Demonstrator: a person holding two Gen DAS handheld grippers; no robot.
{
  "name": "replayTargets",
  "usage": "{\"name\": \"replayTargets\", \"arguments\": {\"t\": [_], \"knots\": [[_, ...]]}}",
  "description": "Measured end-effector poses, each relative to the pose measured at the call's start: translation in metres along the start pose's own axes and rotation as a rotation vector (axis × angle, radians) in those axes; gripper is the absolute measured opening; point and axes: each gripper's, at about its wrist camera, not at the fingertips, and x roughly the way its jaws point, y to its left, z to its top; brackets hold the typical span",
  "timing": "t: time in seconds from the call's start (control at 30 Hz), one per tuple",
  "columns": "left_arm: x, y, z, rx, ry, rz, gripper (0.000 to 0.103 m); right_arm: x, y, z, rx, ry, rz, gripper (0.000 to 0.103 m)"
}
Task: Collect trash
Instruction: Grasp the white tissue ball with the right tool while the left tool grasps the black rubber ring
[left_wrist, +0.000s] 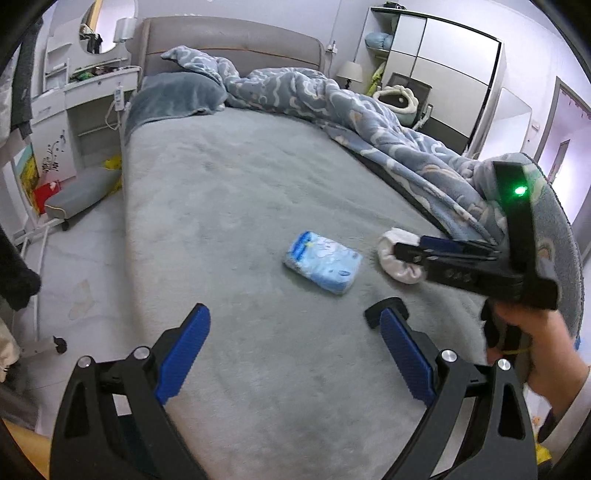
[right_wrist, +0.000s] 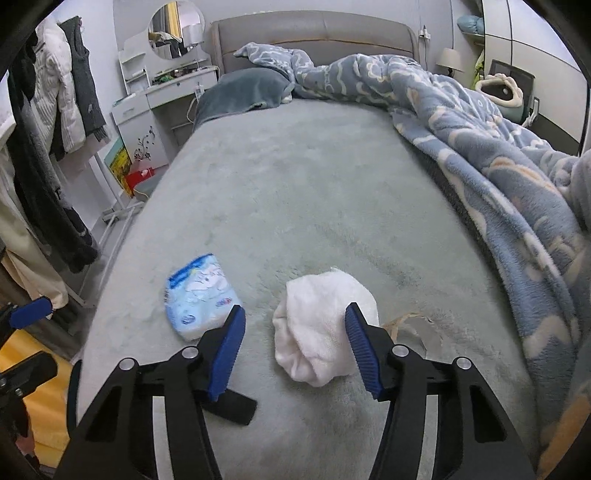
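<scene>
A light blue tissue pack (left_wrist: 321, 262) (right_wrist: 201, 299) lies on the grey bedspread (left_wrist: 240, 192). To its right sits a white crumpled bundle (left_wrist: 397, 266) (right_wrist: 321, 332). My right gripper (right_wrist: 295, 308) straddles that bundle: the right pad (right_wrist: 360, 343) is against its side, while the left pad (right_wrist: 229, 347) stands apart from it, so the jaws are open. The left wrist view shows the same gripper (left_wrist: 410, 251) reaching onto the bundle, held by a hand (left_wrist: 532, 332). My left gripper (left_wrist: 295, 308) hovers open and empty just short of the tissue pack.
A clear wrapper with a tan edge (right_wrist: 410, 328) lies right of the bundle. A rumpled blue duvet (right_wrist: 498, 166) covers the bed's right side. Left of the bed are a coat rack (right_wrist: 44, 147), a white dresser (left_wrist: 85, 96) and a grey cushion (left_wrist: 81, 192).
</scene>
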Motion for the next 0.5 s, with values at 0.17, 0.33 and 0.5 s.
{"name": "replayTargets", "arguments": {"t": [0.17, 0.33, 0.5], "knots": [[0.010, -0.014, -0.002, 0.031, 0.020, -0.019, 0.095, 0.013, -0.003, -0.005, -0.037, 0.009, -0.052, 0.050], [0.022, -0.025, -0.004, 0.036, 0.036, -0.034, 0.095, 0.017, -0.017, -0.007, -0.002, -0.002, -0.038, 0.041], [0.029, -0.033, -0.004, 0.049, 0.034, -0.028, 0.095, 0.018, -0.022, -0.009, 0.010, -0.016, -0.015, 0.025]]}}
